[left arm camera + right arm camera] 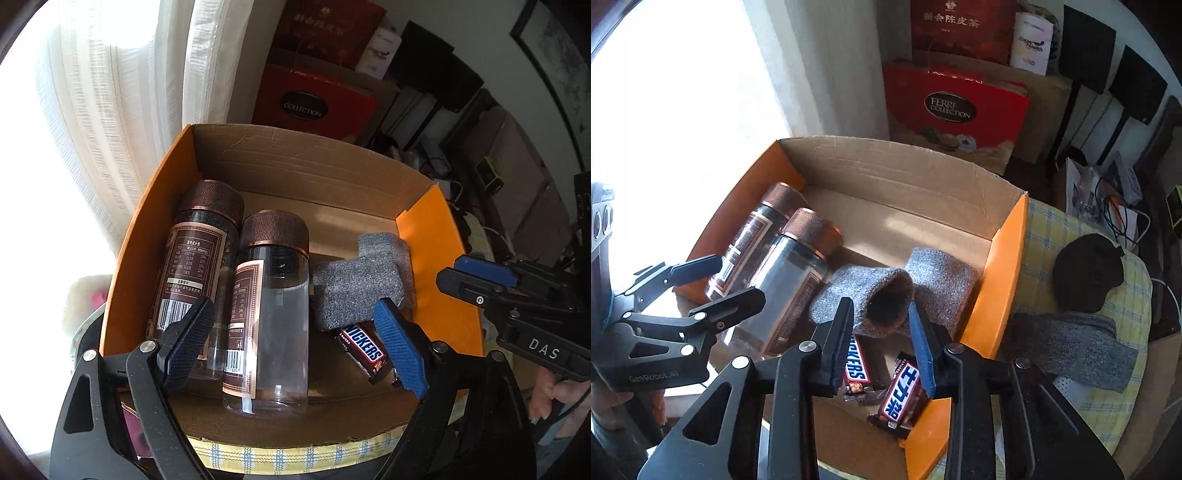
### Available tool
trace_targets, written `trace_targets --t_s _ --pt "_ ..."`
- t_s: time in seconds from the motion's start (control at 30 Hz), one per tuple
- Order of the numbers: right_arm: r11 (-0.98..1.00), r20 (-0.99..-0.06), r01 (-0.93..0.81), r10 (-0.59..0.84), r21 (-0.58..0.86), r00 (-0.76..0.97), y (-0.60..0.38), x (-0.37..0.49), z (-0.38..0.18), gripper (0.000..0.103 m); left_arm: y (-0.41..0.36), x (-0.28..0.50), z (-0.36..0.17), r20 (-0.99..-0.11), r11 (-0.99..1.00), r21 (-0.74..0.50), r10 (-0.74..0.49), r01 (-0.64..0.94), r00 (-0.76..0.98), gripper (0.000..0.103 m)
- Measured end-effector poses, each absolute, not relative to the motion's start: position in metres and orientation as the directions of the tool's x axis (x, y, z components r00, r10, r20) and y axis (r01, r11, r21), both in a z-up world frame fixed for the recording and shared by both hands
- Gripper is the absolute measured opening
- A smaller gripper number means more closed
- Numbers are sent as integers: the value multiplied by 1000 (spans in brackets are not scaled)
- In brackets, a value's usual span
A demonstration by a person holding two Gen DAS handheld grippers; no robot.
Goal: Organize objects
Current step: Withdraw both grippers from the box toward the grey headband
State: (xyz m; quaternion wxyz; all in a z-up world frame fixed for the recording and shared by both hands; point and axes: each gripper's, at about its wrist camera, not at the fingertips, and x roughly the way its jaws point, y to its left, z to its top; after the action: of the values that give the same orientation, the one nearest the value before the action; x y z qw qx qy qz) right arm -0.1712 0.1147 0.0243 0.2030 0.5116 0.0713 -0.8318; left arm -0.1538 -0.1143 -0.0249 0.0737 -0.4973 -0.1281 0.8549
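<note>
In the left wrist view, an open cardboard box with orange outer walls (432, 236) holds two clear plastic jars with ribbed brown screw lids. The darker, fuller jar (192, 258) and the nearly empty jar (271, 310) lie side by side along the box's left wall, long axes running from the near edge toward the far wall, lids pointing away. To their right lie grey knitted rolled socks (364, 280), and a brown Snickers bar (365, 349) pokes out from under them, angled toward the near right corner. The left gripper (295, 339) hangs spread wide above the nearly empty jar, holding nothing; its blue pads (397, 347) touch nothing. The right gripper (476, 277) shows at the right, over the box's right wall, fingers close together, with nothing visibly between them.

The right wrist view adds a second Snickers bar with katakana lettering (899, 398) in the near right corner, beside the first. The right gripper (881, 350) is parted and empty above the bars. Outside the box, on a yellow checked cloth (1052, 229), lie a flat grey sock (1075, 350) and a black cap (1089, 273).
</note>
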Motion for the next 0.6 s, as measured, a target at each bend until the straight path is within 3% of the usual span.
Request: trace_targets --t_s 0.13,0.2,0.27,0.33,0.4,0.6 --pt "-917 -859 389 -270 92 -434 134 -165 42 50 -106 -155 -18 -825 -955 -296 262 -13 -500 91" --pt "-921 -853 376 -272 97 -445 145 -163 48 67 -99 -154 -15 -825 -956 -292 266 -26 -499 91" --pt "-928 -847 362 -263 91 -462 155 -160 54 72 -92 -153 -11 -821 -956 -292 273 -42 -501 92" --pt "-937 -844 340 -245 81 -477 165 -158 57 76 -87 -151 -5 -813 -955 -293 279 -55 -512 103" --pt "-942 -841 325 -244 87 -483 176 -156 59 83 -80 -149 1 -803 -954 -292 285 -72 -523 103" --pt "-957 -833 273 -227 96 -504 213 -150 61 87 -58 -146 16 -786 -951 -287 303 -116 -538 103"
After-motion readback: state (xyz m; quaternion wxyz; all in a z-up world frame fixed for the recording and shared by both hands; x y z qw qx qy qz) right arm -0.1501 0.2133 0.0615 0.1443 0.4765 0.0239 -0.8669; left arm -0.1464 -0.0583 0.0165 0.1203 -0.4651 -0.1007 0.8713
